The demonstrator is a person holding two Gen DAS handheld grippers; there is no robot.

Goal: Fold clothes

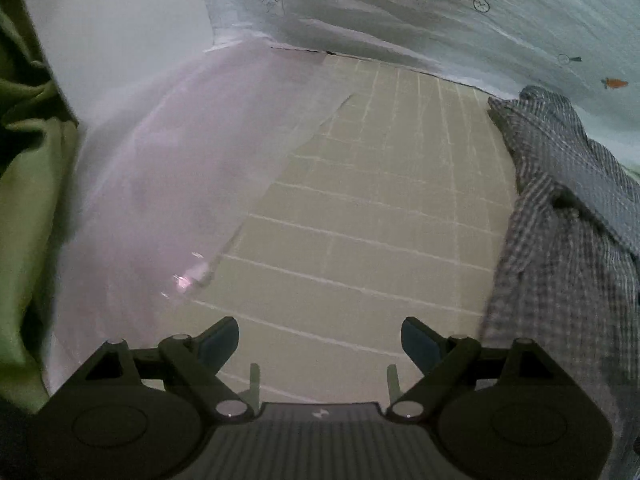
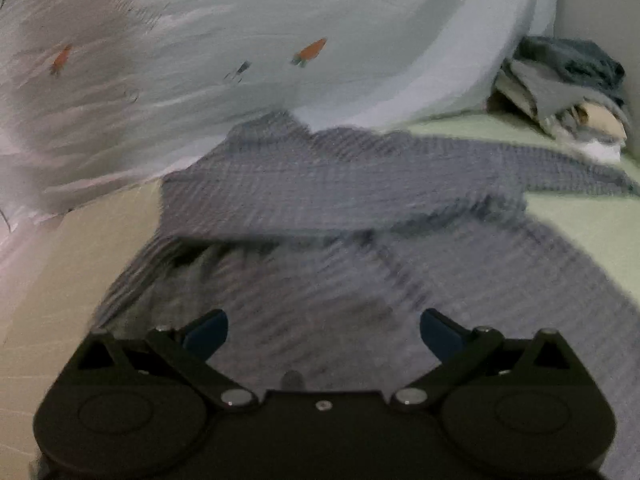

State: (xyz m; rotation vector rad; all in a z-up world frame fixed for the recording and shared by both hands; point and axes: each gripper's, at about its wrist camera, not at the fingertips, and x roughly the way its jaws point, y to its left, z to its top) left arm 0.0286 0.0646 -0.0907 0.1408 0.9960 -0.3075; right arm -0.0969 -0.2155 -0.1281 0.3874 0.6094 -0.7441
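A grey checked shirt point(image 2: 340, 200) lies rumpled across the bed, one sleeve point(image 2: 560, 168) stretched to the right. My right gripper point(image 2: 324, 332) hovers over its near part, open, with nothing between its blue pads. In the left wrist view the same shirt point(image 1: 568, 220) hangs along the right edge. My left gripper point(image 1: 320, 340) stands open over the tan gridded mat point(image 1: 380, 208), empty, the shirt just to the right of its right finger point(image 1: 420, 340).
A pale pink cloth point(image 1: 172, 184) lies left of the mat, a green fabric point(image 1: 28, 200) beyond it. A light curtain with carrot prints point(image 2: 280, 40) hangs behind. A pile of folded clothes point(image 2: 560, 88) sits at the far right on the green sheet point(image 2: 592, 240).
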